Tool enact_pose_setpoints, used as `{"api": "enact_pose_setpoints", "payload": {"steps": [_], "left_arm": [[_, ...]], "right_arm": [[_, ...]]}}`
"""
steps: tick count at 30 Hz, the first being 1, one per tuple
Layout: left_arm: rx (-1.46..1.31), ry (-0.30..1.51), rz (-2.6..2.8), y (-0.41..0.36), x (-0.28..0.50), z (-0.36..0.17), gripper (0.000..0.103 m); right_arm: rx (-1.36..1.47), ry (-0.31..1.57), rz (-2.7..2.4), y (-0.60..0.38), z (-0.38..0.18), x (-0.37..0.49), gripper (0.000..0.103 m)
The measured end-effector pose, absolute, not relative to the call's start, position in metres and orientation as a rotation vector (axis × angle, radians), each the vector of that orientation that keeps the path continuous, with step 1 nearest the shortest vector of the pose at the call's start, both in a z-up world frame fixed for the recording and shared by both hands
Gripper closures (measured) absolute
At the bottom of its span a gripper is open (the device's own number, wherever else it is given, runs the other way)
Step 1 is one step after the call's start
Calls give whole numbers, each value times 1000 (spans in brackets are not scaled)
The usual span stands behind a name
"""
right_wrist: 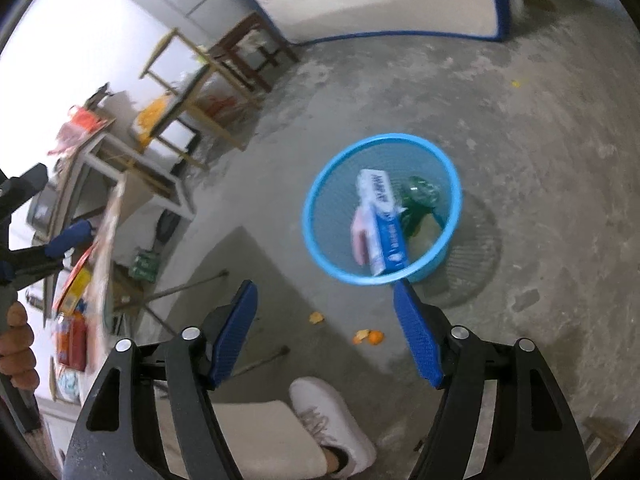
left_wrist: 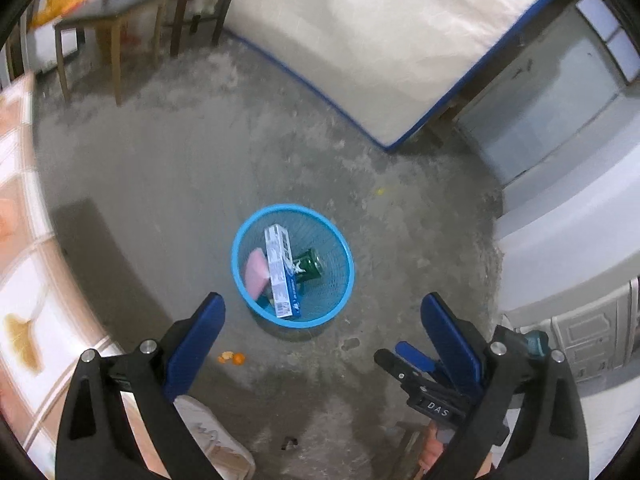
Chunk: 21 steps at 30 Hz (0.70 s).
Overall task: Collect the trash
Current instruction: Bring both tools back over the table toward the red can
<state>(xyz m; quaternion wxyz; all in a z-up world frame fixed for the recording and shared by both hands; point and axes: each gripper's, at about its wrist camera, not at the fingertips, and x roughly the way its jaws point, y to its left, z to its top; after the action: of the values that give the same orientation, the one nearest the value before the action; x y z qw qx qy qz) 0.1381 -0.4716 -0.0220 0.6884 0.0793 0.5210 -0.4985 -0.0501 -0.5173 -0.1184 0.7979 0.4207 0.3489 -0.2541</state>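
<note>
A blue mesh basket (left_wrist: 292, 207) (right_wrist: 380, 138) stands on the concrete floor. Inside it lie a white-and-blue carton (left_wrist: 282, 270) (right_wrist: 382, 220), a pink item (left_wrist: 256, 274) (right_wrist: 360, 236) and a green bottle (left_wrist: 308, 266) (right_wrist: 420, 196). Orange peel (left_wrist: 232, 358) (right_wrist: 370, 336) lies on the floor just short of the basket. My left gripper (left_wrist: 323, 300) hangs high over the basket's near side, open and empty. My right gripper (right_wrist: 325, 286) is also open and empty, above the floor in front of the basket. It shows too in the left wrist view, low on the right.
A white mattress (left_wrist: 360, 40) with blue edging lies beyond the basket. Wooden stools and tables (right_wrist: 208, 80) stand at the back, some with clutter. A white shoe (right_wrist: 328, 420) and trouser leg are below the right gripper. A small yellow scrap (left_wrist: 381, 191) lies on the floor.
</note>
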Motion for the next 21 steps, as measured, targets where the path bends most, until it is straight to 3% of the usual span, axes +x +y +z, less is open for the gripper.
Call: {"api": "enact_pose_setpoints", "payload": {"steps": [7, 17, 21], "left_arm": [[151, 1004, -1105, -372, 114, 29, 7], [47, 914, -919, -233, 105, 42, 7], [40, 870, -850, -190, 103, 44, 7]], "right_arm": [[777, 733, -450, -459, -79, -34, 25], [540, 692, -380, -397, -20, -11, 8], [440, 692, -382, -369, -5, 5, 8]]}}
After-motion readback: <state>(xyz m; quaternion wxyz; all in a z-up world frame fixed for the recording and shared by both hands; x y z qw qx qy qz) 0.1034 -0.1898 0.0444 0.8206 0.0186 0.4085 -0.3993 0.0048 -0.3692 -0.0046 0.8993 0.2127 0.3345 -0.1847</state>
